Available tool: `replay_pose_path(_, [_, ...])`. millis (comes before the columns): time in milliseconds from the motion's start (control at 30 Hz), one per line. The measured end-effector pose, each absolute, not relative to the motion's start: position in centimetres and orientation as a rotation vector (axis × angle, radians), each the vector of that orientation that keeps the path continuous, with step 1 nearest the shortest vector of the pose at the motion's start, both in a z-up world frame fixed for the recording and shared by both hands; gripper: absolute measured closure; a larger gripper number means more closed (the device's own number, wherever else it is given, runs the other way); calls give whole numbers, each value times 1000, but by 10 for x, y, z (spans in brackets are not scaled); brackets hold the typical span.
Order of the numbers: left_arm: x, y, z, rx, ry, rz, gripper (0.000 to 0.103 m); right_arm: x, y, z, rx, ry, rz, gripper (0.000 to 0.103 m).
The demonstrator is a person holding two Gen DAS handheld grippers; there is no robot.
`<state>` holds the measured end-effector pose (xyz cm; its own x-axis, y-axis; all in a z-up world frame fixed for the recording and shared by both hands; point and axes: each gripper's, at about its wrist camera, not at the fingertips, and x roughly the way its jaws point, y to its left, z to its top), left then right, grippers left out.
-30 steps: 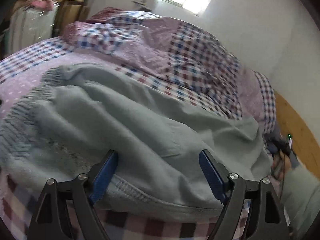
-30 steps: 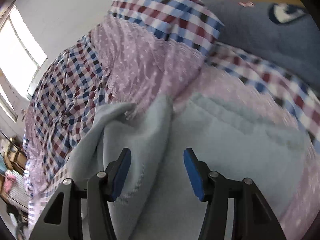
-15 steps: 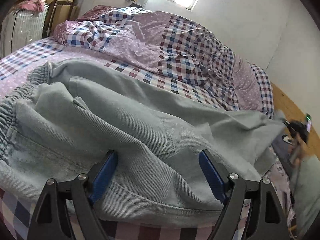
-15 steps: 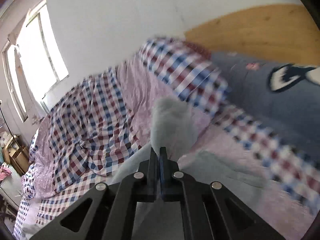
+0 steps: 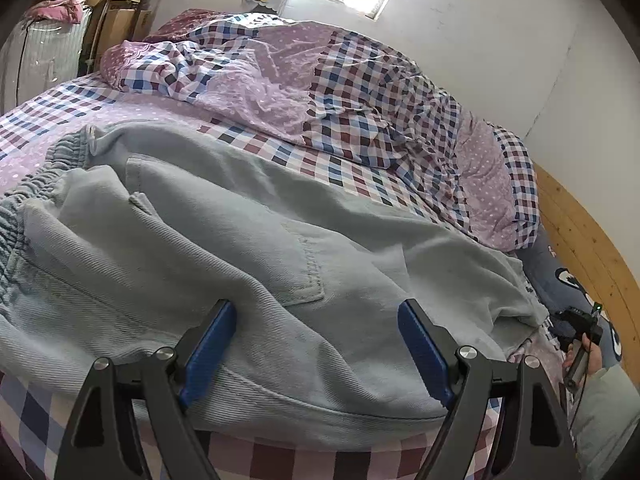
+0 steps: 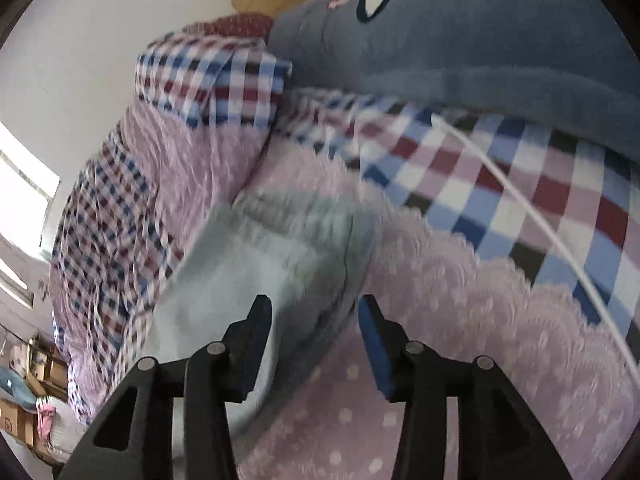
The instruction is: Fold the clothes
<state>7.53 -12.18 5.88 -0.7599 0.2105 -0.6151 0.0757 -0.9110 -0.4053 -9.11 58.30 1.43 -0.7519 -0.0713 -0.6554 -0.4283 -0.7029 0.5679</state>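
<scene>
Pale green-grey cotton trousers (image 5: 248, 248) lie spread across the checked bed (image 5: 352, 176) as I work on the fold. My left claw (image 5: 316, 344) hangs wide open and empty just above the cloth near the bed's front edge; a stitched pocket (image 5: 304, 264) sits just ahead of its fingertips, and the elastic waistband (image 5: 24, 216) bunches well off to its left. My right claw (image 6: 316, 320) is opening, its pads clear of the fabric, with a trouser leg end (image 6: 280, 248) lying between the jaws and running on ahead of them over the lilac dotted sheet (image 6: 460, 320). A grey-blue pillow (image 6: 480, 32) rests well beyond it, and a white cable (image 6: 560, 248) trails to its right. To my eye the leg is now laid down, so the careful course is to lift the right claw straight off without dragging the hem, then smooth the ridge running across the seat before taking the next fold.
</scene>
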Motion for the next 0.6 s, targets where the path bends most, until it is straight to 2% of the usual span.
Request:
replay_pose_path(167, [75,-117,61,-1051,-615,2805,17,-122,591,19,-1023,1062,2533,54])
replay_pose_path(267, [74,-113,62,-1049,-601,2800,17,-133,581,22,-1089,969,2547,64])
replay_pose_path(333, [73,-110,62,-1050,-589,2797,17,-140,574,20,-1153,888,2537,84])
replay_pose_path(367, [73,-109,61,-1050,-581,2795,17,-145,571,21,-1177,833,2532,86])
replay_pose_path(400, [73,-108,61,-1051,-571,2793,17,-150,569,22,-1196,774,2529,96])
replay_pose_path(467, [73,-106,61,-1055,-557,2795,17,-156,571,43,-1143,686,2547,97])
replay_pose_path(567, [73,-104,62,-1056,-559,2794,17,-152,589,82,-969,741,2579,97])
replay_pose_path(600, [72,-104,61,-1057,-560,2792,17,-157,588,86,-966,698,2571,97])
